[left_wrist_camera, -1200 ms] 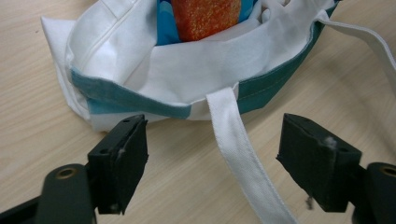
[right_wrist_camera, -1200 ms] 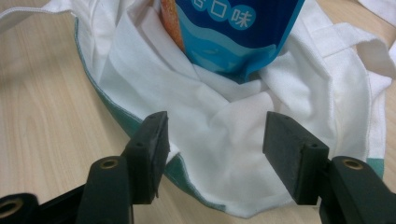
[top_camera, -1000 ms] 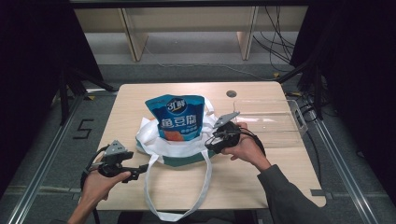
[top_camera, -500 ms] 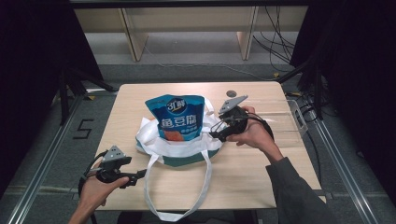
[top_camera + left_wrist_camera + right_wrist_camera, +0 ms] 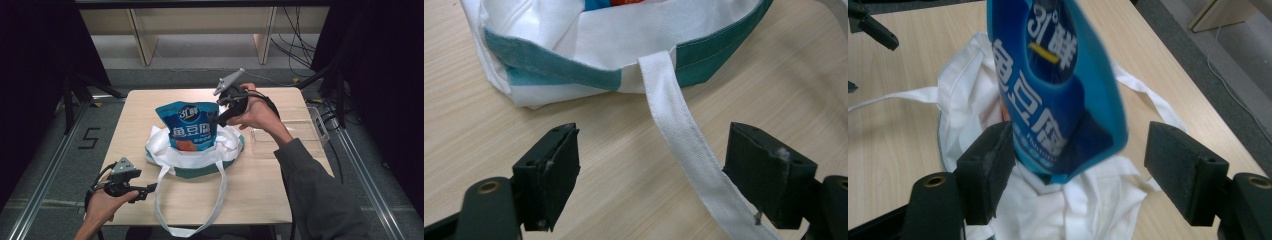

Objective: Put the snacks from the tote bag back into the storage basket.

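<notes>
A white cloth tote bag with a teal band [image 5: 192, 152] lies on the wooden table [image 5: 280, 185]. A blue snack pouch [image 5: 187, 125] stands upright in its mouth. My right gripper [image 5: 216, 121] is open at the pouch's upper right edge; in the right gripper view the pouch [image 5: 1058, 90] sits between the spread jaws of the gripper [image 5: 1078, 170], close to the left one. My left gripper [image 5: 152, 189] is open low at the table's front left. In the left gripper view the bag's white strap [image 5: 684, 145] runs between the jaws of the gripper [image 5: 654, 175], near the right pad [image 5: 764, 175].
A clear plastic tray [image 5: 290, 135] sits on the table's right side beyond the right forearm. The bag's long white handle loop [image 5: 187, 220] trails over the front edge. Cables and shelf legs [image 5: 262, 37] stand on the floor behind the table.
My right gripper has risen from the bag's right side and moved back to the pouch's upper right edge. The left gripper has stayed low at the front left, shifting slightly nearer the front edge.
</notes>
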Demonstrator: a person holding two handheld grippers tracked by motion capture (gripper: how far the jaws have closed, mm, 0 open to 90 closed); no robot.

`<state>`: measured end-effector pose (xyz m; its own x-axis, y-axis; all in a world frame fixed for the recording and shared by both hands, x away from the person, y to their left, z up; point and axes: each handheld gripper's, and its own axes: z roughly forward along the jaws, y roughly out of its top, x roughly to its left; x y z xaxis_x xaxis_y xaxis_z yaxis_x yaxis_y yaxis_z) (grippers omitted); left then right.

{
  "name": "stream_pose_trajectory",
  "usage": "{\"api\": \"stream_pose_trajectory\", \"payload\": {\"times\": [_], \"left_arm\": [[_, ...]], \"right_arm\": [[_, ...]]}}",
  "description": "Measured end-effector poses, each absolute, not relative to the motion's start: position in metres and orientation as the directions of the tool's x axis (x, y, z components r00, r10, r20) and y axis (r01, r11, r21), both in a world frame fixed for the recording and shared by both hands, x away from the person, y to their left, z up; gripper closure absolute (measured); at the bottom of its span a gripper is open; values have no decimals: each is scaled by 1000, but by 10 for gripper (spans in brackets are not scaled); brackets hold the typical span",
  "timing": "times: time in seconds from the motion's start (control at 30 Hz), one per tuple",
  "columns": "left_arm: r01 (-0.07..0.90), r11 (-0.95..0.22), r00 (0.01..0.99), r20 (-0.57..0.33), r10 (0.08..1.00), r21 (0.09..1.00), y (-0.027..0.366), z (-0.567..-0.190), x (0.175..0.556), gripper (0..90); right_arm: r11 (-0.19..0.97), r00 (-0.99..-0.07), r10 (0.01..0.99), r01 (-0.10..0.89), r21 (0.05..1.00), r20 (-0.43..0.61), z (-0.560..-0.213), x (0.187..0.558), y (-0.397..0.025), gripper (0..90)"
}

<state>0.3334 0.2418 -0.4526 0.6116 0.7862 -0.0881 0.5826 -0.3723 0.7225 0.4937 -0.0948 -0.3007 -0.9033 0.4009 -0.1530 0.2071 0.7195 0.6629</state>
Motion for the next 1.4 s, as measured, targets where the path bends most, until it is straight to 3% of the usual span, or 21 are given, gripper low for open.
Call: {"api": "stream_pose_trajectory", "payload": {"times": [0.03,0.67,1.17,1.4], "left_arm": [[570,-409,635,-65,770,713,245,-452,334,212],[572,-403,635,-75,769,715,244,-453,335,215],[576,-394,631,-82,772,716,242,-455,335,215],[572,-411,642,-75,763,710,243,-454,334,215]], "right_arm": [[721,-904,401,214,659,-145,-298,495,-91,302],[811,-945,290,159,563,-150,-281,521,-30,441],[839,-959,261,168,517,-113,-287,531,-13,549],[857,-964,246,169,487,-97,-291,534,-7,649]]}}
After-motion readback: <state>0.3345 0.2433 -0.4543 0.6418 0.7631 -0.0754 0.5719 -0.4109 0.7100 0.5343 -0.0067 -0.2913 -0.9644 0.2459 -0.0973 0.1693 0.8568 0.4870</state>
